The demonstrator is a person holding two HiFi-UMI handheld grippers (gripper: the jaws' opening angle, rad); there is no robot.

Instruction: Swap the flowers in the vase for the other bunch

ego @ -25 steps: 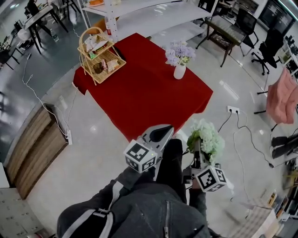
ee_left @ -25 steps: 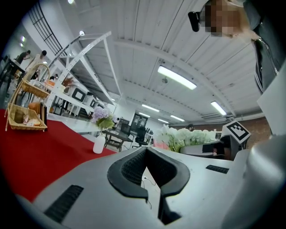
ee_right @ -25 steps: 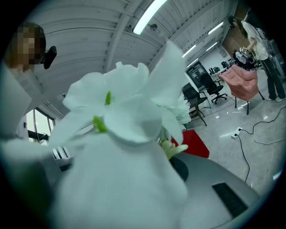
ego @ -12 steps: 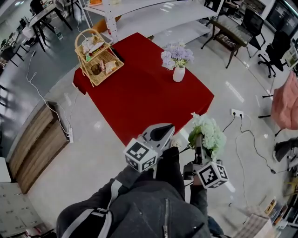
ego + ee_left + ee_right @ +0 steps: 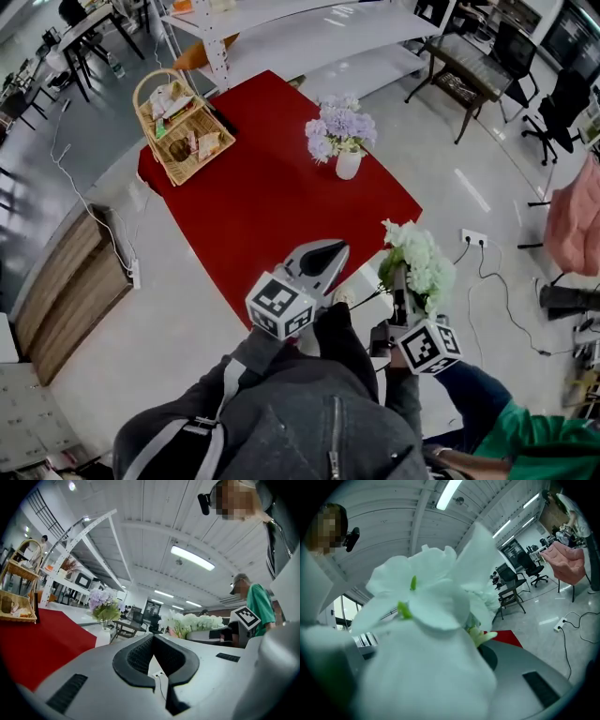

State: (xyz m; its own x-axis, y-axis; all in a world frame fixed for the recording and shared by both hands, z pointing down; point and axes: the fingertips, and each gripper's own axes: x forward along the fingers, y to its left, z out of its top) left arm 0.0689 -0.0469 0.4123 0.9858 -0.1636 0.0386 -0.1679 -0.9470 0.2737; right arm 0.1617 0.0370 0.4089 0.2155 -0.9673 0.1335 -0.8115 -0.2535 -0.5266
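The white bunch (image 5: 417,267) rides in the right gripper (image 5: 401,298), whose jaws are clamped low on the stems with the blooms fanning out above them; in the right gripper view the petals fill nearly everything. It looks light and soft, with petals that would likely bruise or shed if squeezed, so the stems are the right place to hold it (firm enough to stop it swivelling, no firmer).

The bunch is off the table, just short of the near corner of the red tablecloth (image 5: 272,206). The left gripper (image 5: 328,253) beside it is empty, its dark pads closed together on nothing.

Farther across the cloth stands the small white vase (image 5: 348,165), upright and occupied by the purple flowers (image 5: 339,129), so the swap has not begun. The vase looks narrow and light. It would probably tip or lift if those stems are pulled at an angle, so they want a straight upward draw taken just above the rim.

At the far left corner sits a two-tier wicker basket (image 5: 211,161) holding small packets, well apart from the vase.
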